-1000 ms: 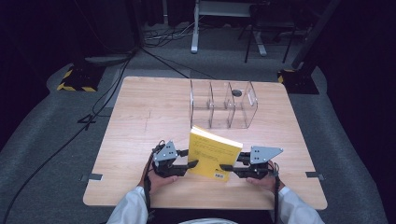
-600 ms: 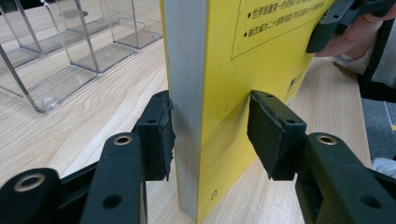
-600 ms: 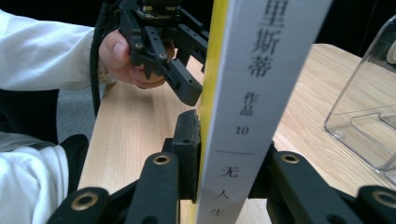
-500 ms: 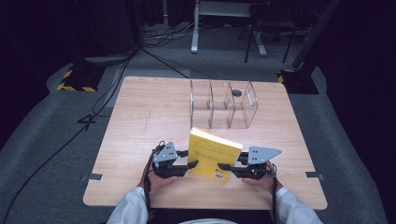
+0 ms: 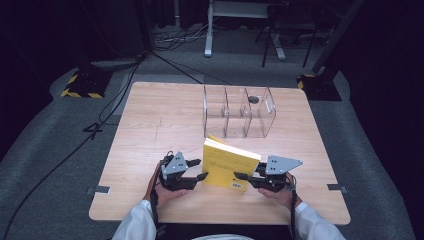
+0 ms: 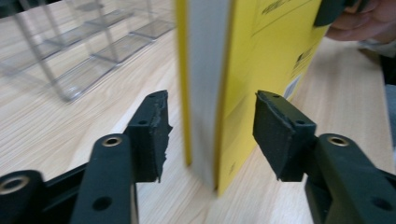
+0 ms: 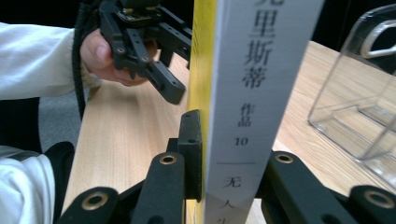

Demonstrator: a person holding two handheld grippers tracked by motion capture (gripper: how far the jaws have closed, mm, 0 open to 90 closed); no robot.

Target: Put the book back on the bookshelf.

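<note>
Between both hand-held grippers, right (image 5: 239, 176) pinching, left (image 5: 200, 169) spread, stands a yellow book (image 5: 229, 164).

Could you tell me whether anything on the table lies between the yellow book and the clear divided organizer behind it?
Nothing visible does. The yellow book stands upright, clamped by the right gripper, and only bare table separates it from the clear organizer.

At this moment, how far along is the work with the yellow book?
Done: the yellow book stands upright on the table, clamped at its spine by the right gripper. In hand: the left gripper straddles the page edge; its jaws have just been opening, pads clear of the covers. Left, probably: moving the book to the clear organizer, which has no book in it yet.
</note>
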